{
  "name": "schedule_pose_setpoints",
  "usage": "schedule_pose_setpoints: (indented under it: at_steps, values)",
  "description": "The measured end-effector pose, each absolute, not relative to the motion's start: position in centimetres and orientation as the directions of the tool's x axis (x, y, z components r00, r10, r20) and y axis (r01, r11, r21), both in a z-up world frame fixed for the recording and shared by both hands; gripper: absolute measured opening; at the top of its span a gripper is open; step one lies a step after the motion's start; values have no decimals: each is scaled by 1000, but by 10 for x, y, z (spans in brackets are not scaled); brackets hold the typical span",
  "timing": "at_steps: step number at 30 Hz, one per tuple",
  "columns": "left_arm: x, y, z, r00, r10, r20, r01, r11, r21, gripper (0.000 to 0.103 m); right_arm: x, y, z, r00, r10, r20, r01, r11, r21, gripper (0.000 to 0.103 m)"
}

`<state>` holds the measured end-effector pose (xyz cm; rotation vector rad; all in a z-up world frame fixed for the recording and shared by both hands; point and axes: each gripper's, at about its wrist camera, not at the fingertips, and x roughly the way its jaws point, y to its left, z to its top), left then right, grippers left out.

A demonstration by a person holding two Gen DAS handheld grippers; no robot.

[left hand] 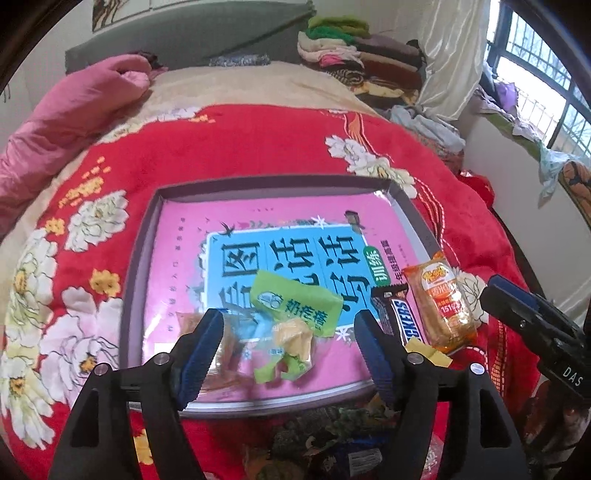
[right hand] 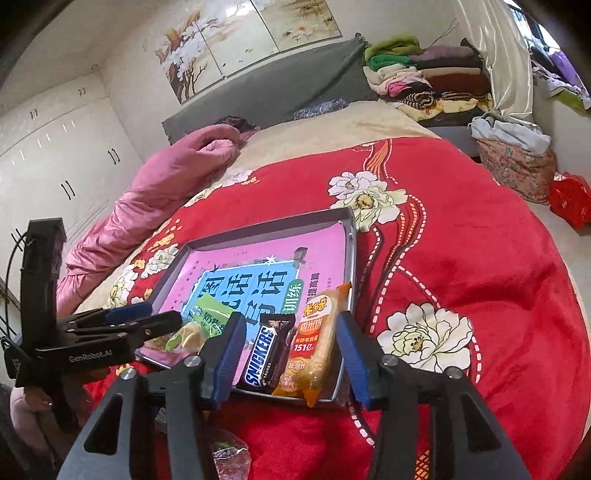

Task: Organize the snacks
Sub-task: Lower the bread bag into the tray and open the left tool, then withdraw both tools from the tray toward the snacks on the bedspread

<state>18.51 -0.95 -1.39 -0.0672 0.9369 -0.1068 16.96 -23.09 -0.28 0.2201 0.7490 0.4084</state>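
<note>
a: pink-bottomed and grey-walled, the tray (left hand: pixel 140 266) (right hand: pixel 349 236) sits on the red flowered blanket (left hand: pixel 258 140) (right hand: pixel 461 240), with a pink-and-blue printed sheet covering its floor.

b: and the snacks, relative to that tray?

a: inside it, toward its near edge, lie a green packet (left hand: pixel 295 302) (right hand: pixel 212 317) and a yellow-and-green wrapped candy (left hand: pixel 291 341) (right hand: pixel 186 334). at the tray's near right corner, a snickers bar (left hand: pixel 400 315) (right hand: pixel 267 350) lies beside an orange rice cracker pack (left hand: pixel 439 302) (right hand: pixel 314 339); in the right wrist view both rest within the tray, the cracker leaning on its right wall.

b: the tongs?

a: left gripper (left hand: pixel 291 347) (right hand: pixel 144 317) hovers over the tray's near edge, blue-padded fingers spread wide, the candy and a clear-wrapped brownish snack (left hand: pixel 221 354) lying between them (nothing pinched). right gripper (right hand: pixel 291 354) (left hand: pixel 517 302) is spread too, framing the snickers bar and the cracker pack at the tray's near right corner without gripping either.

b: farther out from the tray?

a: a pink quilt (left hand: pixel 66 118) (right hand: pixel 155 184) bunched to the tray's left, a grey headboard (left hand: pixel 184 33) (right hand: pixel 273 92) beyond it, and folded clothes (left hand: pixel 354 55) (right hand: pixel 424 74) stacked past its far right.
</note>
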Motion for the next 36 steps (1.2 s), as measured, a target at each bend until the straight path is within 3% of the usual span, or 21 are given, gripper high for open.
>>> schedule_pose_setpoints:
  at_steps: [36]
  values:
    - [136, 8, 32, 635, -129, -761, 67, 991, -112, 80, 133, -233, 21, 761, 370, -534, -235, 923, 304, 91]
